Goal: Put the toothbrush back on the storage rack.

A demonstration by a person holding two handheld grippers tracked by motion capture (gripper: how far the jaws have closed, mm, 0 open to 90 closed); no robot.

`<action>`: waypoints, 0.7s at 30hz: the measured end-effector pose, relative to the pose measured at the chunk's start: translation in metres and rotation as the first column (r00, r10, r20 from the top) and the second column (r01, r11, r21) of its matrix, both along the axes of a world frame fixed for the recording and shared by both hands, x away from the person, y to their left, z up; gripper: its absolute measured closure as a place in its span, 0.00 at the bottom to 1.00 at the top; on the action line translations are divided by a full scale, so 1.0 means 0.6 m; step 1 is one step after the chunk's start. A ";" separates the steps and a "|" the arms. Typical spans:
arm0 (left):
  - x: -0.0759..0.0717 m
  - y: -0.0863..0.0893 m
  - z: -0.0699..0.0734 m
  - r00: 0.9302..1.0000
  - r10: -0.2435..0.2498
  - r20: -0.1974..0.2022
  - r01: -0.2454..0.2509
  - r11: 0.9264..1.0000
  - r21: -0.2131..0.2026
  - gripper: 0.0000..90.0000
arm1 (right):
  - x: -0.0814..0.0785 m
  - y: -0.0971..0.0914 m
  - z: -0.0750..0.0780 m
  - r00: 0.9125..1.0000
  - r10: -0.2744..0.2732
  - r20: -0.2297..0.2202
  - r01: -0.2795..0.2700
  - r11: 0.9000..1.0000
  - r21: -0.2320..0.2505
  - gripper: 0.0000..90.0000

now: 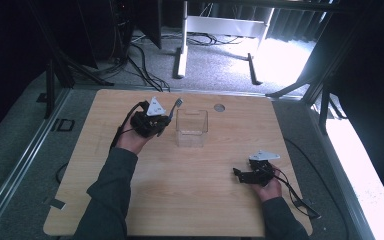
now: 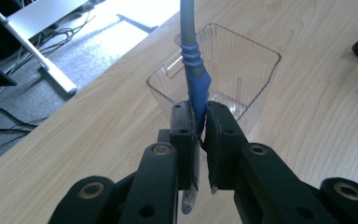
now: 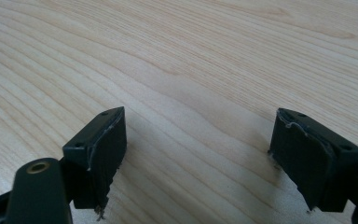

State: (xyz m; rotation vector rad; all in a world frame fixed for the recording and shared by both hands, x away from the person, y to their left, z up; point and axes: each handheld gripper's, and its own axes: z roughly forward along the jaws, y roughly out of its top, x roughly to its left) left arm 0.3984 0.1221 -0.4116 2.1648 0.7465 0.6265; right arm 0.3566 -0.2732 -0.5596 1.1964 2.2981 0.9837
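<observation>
High view: one clear container point(image 1: 192, 128) stood mid-desk point(image 1: 180, 200), open wood all round. Left hand-held gripper point(image 1: 166, 120) raised just left of it; right hand-held gripper point(image 1: 237, 174) low near right edge.
Left gripper view: jaws clamped on one blue-grey handled utensil point(image 2: 195, 74), upright before container point(image 2: 242, 60).
Right gripper view: jaws apart over bare desk point(image 3: 191, 70).

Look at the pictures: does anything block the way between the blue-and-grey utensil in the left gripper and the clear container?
Nothing visible does. The left gripper holds the utensil right beside the open-topped clear container.
</observation>
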 end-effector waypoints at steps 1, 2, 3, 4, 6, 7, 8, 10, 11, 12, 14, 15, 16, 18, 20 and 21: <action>0.000 0.000 0.001 1.000 0.000 0.001 0.000 1.000 0.000 0.91 | 0.000 0.000 0.000 1.000 0.001 0.000 -0.001 1.000 0.000 0.20; 0.001 0.000 0.002 1.000 -0.001 0.000 0.001 1.000 -0.002 0.91 | 0.000 0.000 0.000 1.000 0.001 0.000 -0.001 1.000 0.000 0.20; 0.001 -0.001 0.002 1.000 0.000 0.000 0.000 1.000 -0.006 0.91 | 0.000 0.000 0.000 1.000 0.001 0.000 -0.001 1.000 0.000 0.20; 0.001 -0.002 0.004 1.000 0.001 0.003 -0.001 1.000 -0.006 0.91 | 0.000 0.000 0.000 1.000 0.000 0.000 0.000 1.000 0.001 0.20; 0.000 -0.004 0.007 1.000 0.004 0.008 -0.004 1.000 -0.010 0.91 | 0.000 0.000 0.000 1.000 0.001 0.001 -0.001 1.000 0.000 0.20; 0.001 -0.005 0.010 1.000 0.002 0.013 -0.002 1.000 -0.010 0.91 | 0.000 0.000 0.000 1.000 0.002 0.001 -0.002 1.000 0.000 0.20; 0.001 -0.006 0.011 1.000 0.004 0.017 -0.004 1.000 -0.014 0.91 | 0.001 0.000 0.000 1.000 0.002 0.001 -0.002 1.000 0.001 0.20; 0.002 -0.008 0.014 1.000 0.006 0.023 -0.006 1.000 -0.017 0.91 | 0.001 0.000 0.000 1.000 0.001 0.001 -0.001 1.000 0.001 0.20; 0.002 -0.009 0.015 1.000 0.008 0.026 -0.008 1.000 -0.019 0.91 | 0.001 0.000 0.000 1.000 0.002 0.001 -0.002 1.000 0.001 0.20; 0.003 -0.010 0.016 1.000 0.008 0.029 -0.007 1.000 -0.021 0.91 | 0.001 0.000 0.000 1.000 0.001 0.001 -0.001 1.000 0.001 0.20; 0.004 -0.013 0.017 0.999 0.008 0.034 -0.008 1.000 -0.023 0.91 | 0.001 0.000 0.000 1.000 0.002 0.001 -0.002 1.000 0.001 0.20; 0.005 -0.015 0.018 0.999 0.007 0.035 -0.007 1.000 -0.018 0.91 | 0.001 0.000 0.000 1.000 0.002 0.001 -0.002 1.000 0.001 0.20; 0.005 -0.017 0.019 0.999 0.010 0.036 -0.009 1.000 -0.019 0.91 | 0.001 0.000 0.000 1.000 0.002 0.001 -0.002 1.000 0.001 0.20; 0.006 -0.019 0.021 0.999 0.010 0.045 -0.008 1.000 -0.024 0.91 | 0.001 0.000 0.000 1.000 0.002 0.002 -0.002 1.000 0.001 0.20; 0.006 -0.020 0.022 0.999 0.016 0.050 -0.015 0.999 -0.034 0.91 | 0.001 0.000 0.000 1.000 0.001 0.002 -0.001 1.000 0.001 0.20; 0.007 -0.021 0.022 0.999 0.018 0.049 -0.016 0.999 -0.040 0.91 | 0.001 0.000 0.000 1.000 0.001 0.001 -0.001 1.000 0.001 0.20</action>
